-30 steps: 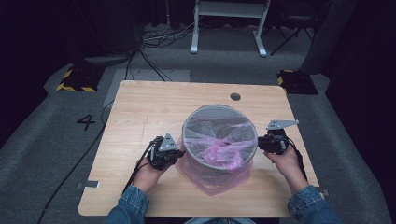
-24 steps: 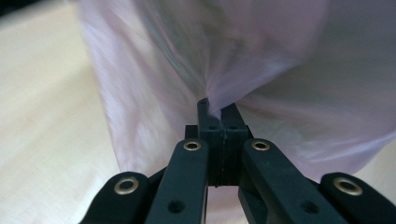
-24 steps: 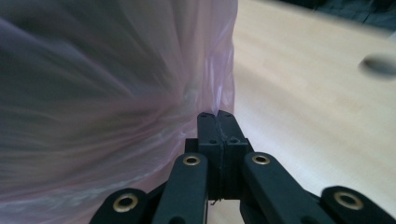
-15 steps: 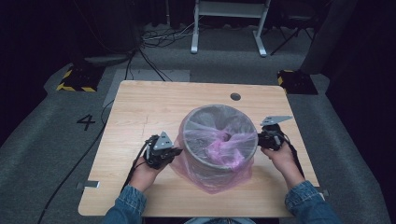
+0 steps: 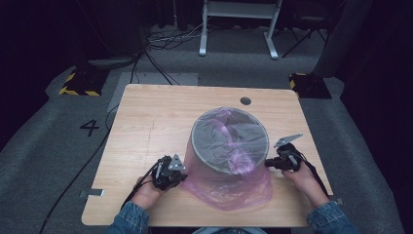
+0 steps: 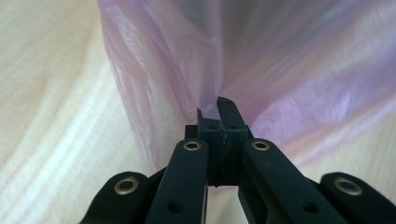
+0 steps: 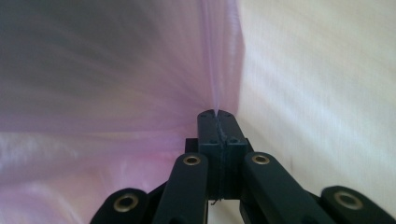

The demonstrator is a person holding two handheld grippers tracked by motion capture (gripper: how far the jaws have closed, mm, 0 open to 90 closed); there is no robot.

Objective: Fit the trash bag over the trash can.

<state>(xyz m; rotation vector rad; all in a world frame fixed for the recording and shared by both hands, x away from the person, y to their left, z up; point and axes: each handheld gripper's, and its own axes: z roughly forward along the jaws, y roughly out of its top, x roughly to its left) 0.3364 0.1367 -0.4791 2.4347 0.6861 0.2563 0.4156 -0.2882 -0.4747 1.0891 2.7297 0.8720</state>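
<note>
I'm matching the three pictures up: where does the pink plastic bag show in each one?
High view: pink bag drapes over the grey bin, lower centre of the table.
Left gripper view: bag spreads across the top, pinched at the jaw tips.
Right gripper view: bag covers the left, pinched likewise.
Shared landmark: light wooden table.

The table (image 5: pixel 146 126) is light wood with rounded corners, and a small round dark cap (image 5: pixel 245 101) sits in its top near the far edge. The table stands on grey carpet (image 5: pixel 44 161), where a black number 4 (image 5: pixel 90 127) is marked to the left. Two blocks with yellow-and-black stripes (image 5: pixel 77 84) (image 5: pixel 308 84) lie on the floor near the far corners. Black cables (image 5: pixel 158 46) run across the floor behind the table, and another cable (image 5: pixel 73 183) trails along its left side. A white frame on two feet (image 5: pixel 238 24) stands at the back. A small grey tab (image 5: pixel 91 193) juts from the near left edge.
</note>
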